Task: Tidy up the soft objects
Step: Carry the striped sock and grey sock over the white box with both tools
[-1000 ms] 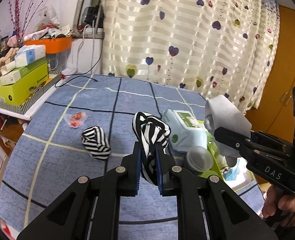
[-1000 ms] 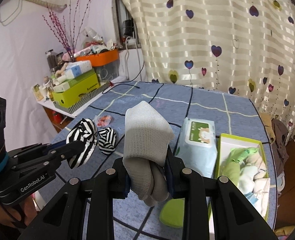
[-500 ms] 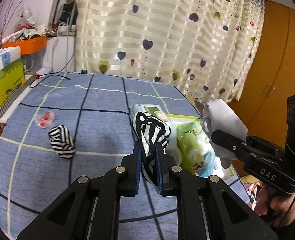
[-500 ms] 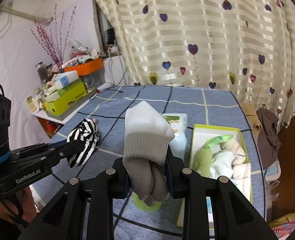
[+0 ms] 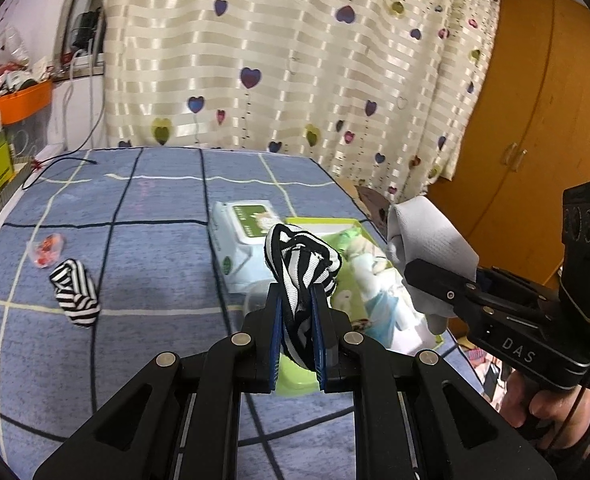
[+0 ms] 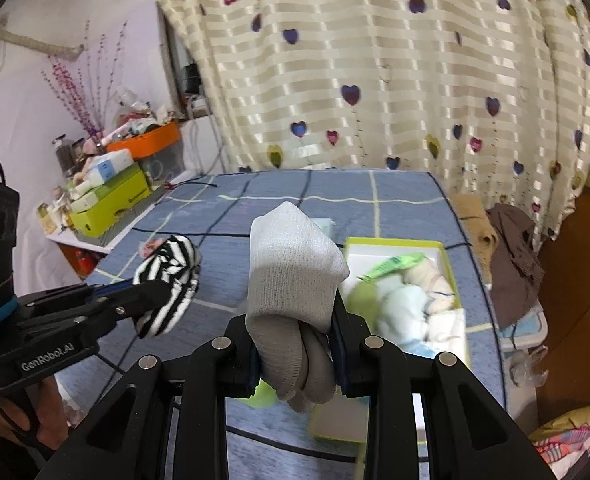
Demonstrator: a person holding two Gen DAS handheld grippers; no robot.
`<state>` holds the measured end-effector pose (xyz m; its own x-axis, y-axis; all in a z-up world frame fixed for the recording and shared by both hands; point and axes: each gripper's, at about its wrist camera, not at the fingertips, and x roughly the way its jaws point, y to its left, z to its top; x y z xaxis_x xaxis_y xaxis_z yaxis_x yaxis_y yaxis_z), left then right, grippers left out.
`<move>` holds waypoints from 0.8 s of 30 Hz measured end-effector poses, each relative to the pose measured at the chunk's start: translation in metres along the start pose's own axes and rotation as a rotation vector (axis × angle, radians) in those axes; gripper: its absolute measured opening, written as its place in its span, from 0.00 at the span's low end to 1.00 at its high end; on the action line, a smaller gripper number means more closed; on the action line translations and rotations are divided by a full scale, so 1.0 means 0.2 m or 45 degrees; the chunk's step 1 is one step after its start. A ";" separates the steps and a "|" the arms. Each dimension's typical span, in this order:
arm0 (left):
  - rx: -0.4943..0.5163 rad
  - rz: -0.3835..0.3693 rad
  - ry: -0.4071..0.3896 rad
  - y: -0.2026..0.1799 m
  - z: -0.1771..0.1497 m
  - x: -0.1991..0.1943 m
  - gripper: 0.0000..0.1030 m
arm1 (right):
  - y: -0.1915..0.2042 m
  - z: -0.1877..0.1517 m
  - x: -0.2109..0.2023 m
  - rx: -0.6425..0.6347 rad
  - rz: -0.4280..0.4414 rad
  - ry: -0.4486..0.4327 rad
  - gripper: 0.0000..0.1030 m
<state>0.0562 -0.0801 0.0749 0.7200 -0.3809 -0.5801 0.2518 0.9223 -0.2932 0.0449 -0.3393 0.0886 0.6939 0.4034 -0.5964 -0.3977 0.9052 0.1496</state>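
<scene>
Over the blue bed (image 5: 155, 248), above the green box (image 6: 439, 250) of soft things, the right gripper (image 6: 297, 344) clamped a grey sock (image 6: 295, 268) and the left gripper (image 5: 298, 334) pinched a striped sock (image 5: 301, 264), its twin (image 5: 75, 292) lying well apart.

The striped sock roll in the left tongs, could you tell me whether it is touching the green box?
Apart. The right wrist view shows the striped sock roll held up beside the green box, with bare tablecloth between them.
</scene>
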 end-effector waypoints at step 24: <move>0.109 -0.122 0.169 -0.28 -0.06 0.27 0.14 | -0.42 -0.20 -0.03 0.154 -0.138 0.090 0.26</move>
<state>0.0740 -0.1532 0.0508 0.6000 -0.4676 -0.6491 0.3733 0.8813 -0.2898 0.0502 -0.4231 0.0483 0.6834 0.2959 -0.6674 -0.2446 0.9541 0.1726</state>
